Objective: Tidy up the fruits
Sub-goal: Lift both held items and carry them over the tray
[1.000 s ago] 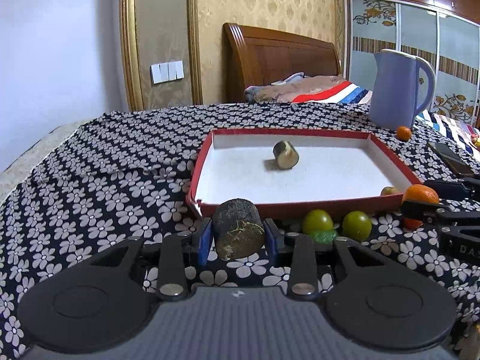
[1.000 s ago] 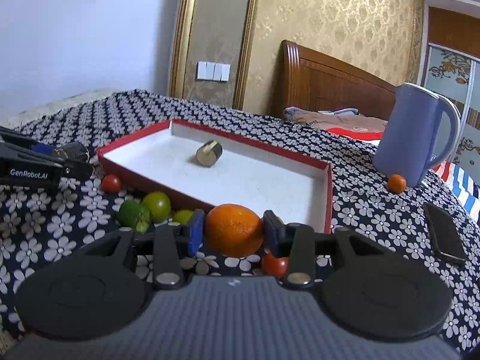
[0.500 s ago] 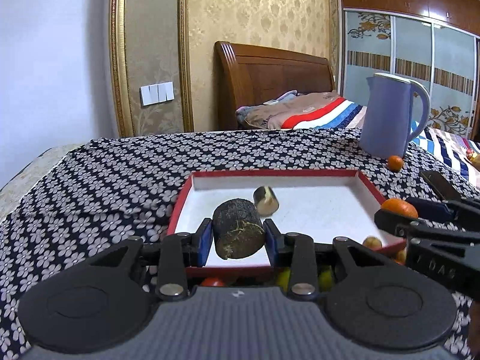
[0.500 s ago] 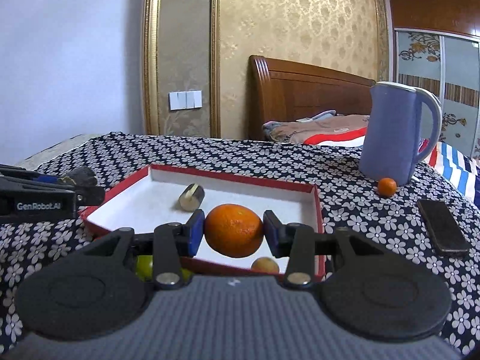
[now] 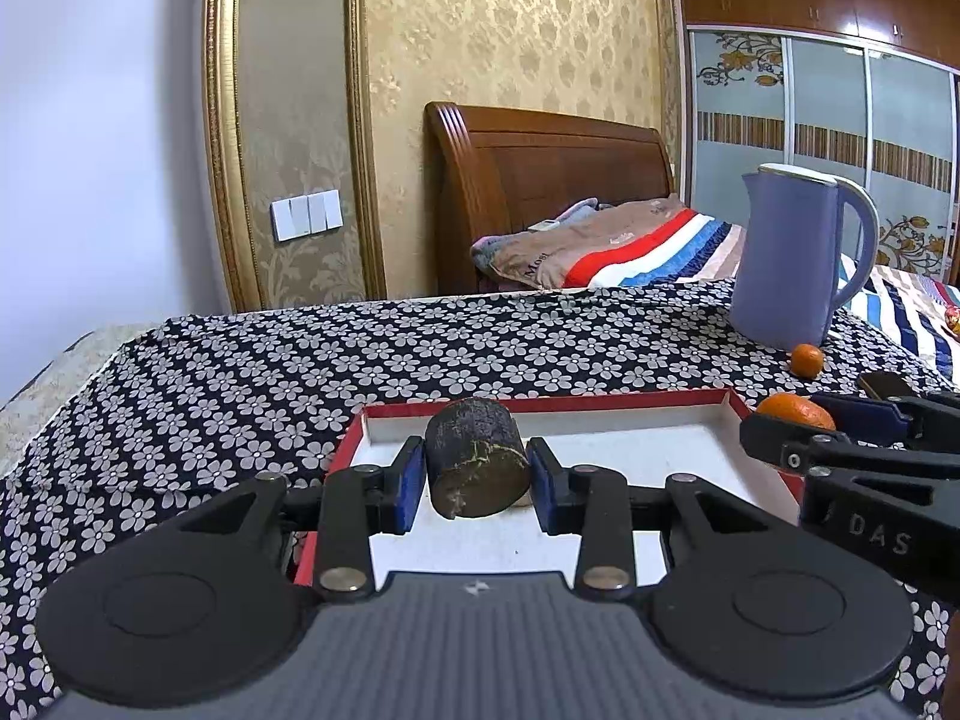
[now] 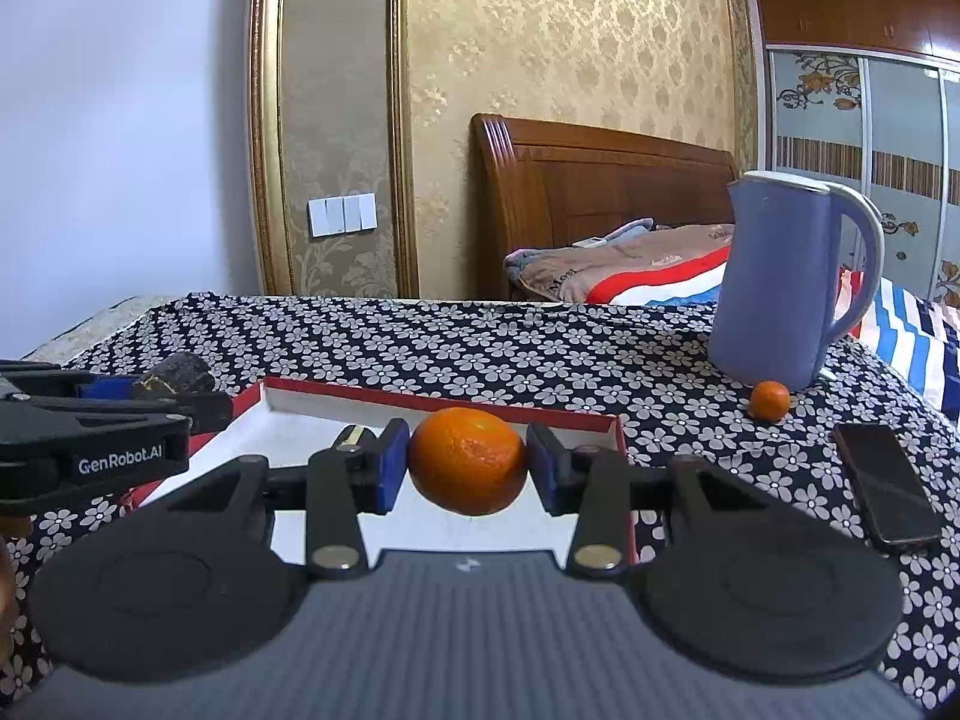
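1. bedroom with gold patterned wallpaper, wooden headboard and striped blanket behind; up front, floral tablecloth over the whole work surface.
2. red tray with white inside, lying flat on the cloth near the middle; probably the collecting place for the fruits, since both grippers hang over it.
3. blue kettle upright at the far right, well apart from the tray; dark phone flat on the cloth, right of the tray.
4. left gripper raised over the left part of the tray, closed part way on a dark cylinder piece; blue pads pressing both its sides, cut end toward the camera. held in the air, seemingly for lowering into the tray.
5. right gripper over the right part of the tray, closed to about the width of the orange, pads touching it left and right; not yet resting on the tray floor, as far as visible.
6. small tangerine on the cloth just beside the kettle base, outside the tray, so likely waiting for a later pick.
7. judgement: both releases near; risk of the round orange rolling after opening.
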`<state>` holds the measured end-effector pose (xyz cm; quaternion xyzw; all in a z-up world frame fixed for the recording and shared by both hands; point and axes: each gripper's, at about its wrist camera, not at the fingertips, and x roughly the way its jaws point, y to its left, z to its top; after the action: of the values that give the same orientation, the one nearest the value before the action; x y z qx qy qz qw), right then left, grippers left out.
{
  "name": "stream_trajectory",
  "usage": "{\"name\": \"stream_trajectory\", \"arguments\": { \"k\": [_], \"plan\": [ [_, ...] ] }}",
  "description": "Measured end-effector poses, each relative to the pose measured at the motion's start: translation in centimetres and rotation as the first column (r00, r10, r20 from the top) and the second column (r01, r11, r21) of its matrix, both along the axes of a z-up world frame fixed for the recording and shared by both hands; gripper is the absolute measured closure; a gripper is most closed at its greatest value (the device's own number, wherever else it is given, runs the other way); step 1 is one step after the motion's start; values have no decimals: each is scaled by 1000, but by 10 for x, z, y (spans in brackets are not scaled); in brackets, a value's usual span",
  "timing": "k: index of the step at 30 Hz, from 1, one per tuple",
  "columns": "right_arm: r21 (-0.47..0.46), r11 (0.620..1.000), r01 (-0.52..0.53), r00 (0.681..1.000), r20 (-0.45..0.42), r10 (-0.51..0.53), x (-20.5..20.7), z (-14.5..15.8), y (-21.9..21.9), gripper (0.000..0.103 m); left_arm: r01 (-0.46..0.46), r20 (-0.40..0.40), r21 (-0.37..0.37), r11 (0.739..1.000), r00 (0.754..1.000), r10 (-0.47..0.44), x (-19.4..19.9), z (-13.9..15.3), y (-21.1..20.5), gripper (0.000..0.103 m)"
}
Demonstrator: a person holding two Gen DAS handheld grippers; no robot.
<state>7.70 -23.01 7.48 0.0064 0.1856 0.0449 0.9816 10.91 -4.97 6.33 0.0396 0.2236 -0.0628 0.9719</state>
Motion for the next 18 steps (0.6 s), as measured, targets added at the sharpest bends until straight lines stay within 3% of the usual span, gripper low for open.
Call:
{"name": "stream_trajectory", "arguments": {
  "k": [18],
  "plan": [
    [-13, 1000, 5, 999, -32, -5, 21, -5, 1, 63, -2, -46, 12, 1000, 999, 3, 20, -14, -2, 68]
  ]
}}
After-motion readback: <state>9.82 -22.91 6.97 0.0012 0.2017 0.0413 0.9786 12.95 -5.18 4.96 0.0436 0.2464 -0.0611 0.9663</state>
